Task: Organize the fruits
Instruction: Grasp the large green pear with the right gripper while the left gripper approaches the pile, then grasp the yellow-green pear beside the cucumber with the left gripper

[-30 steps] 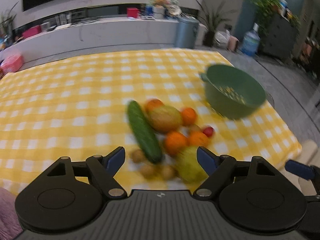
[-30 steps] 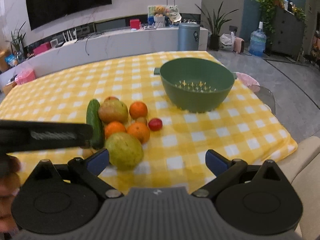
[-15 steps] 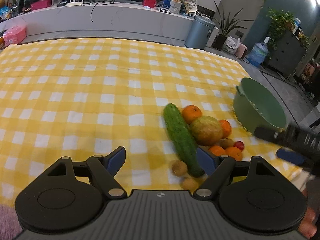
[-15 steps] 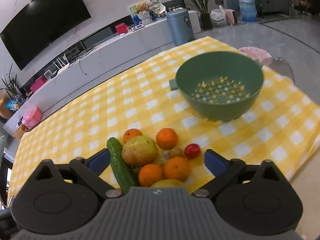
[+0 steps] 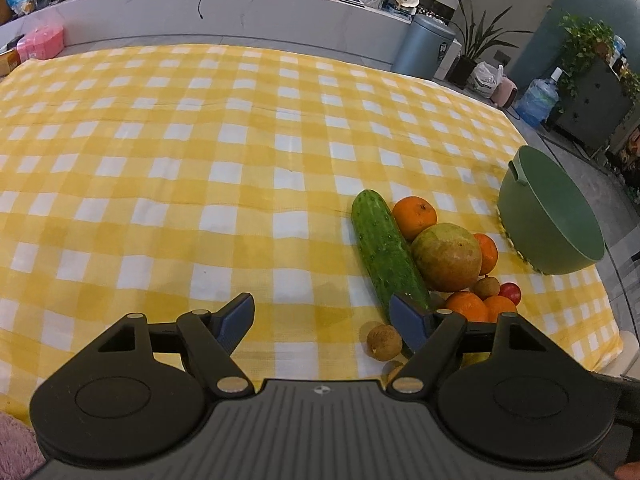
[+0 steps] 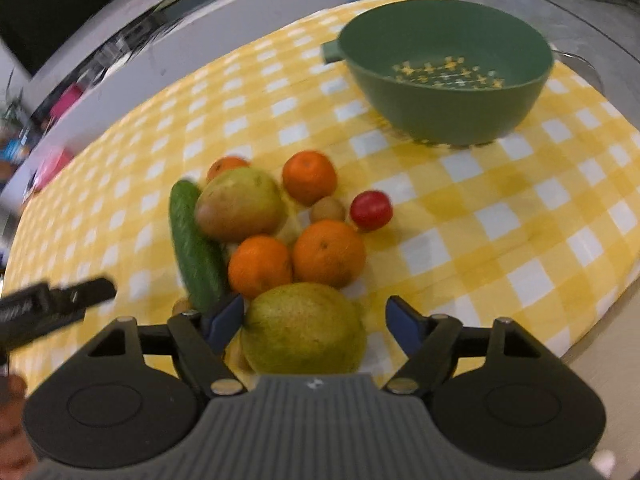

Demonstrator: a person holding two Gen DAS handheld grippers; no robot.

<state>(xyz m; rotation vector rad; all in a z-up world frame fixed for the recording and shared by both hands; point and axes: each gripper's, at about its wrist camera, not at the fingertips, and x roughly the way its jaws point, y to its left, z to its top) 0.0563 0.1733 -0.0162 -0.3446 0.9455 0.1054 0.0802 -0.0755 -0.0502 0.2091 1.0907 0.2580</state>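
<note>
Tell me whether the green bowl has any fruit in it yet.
Empty: the green bowl shows only its perforated bottom.

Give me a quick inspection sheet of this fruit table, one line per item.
Surface: yellow checked tablecloth, flat.
Job's things: green bowl empty; cucumber, oranges, green pear and cherry tomato clustered on the cloth.
Clutter: nothing seen.
Grippers: left gripper open over cloth; right gripper has just been closing, pear between its jaws, not yet pressed.
Cables: one hangs over the counter.
Surroundings: bin, plants, water bottle.
</note>
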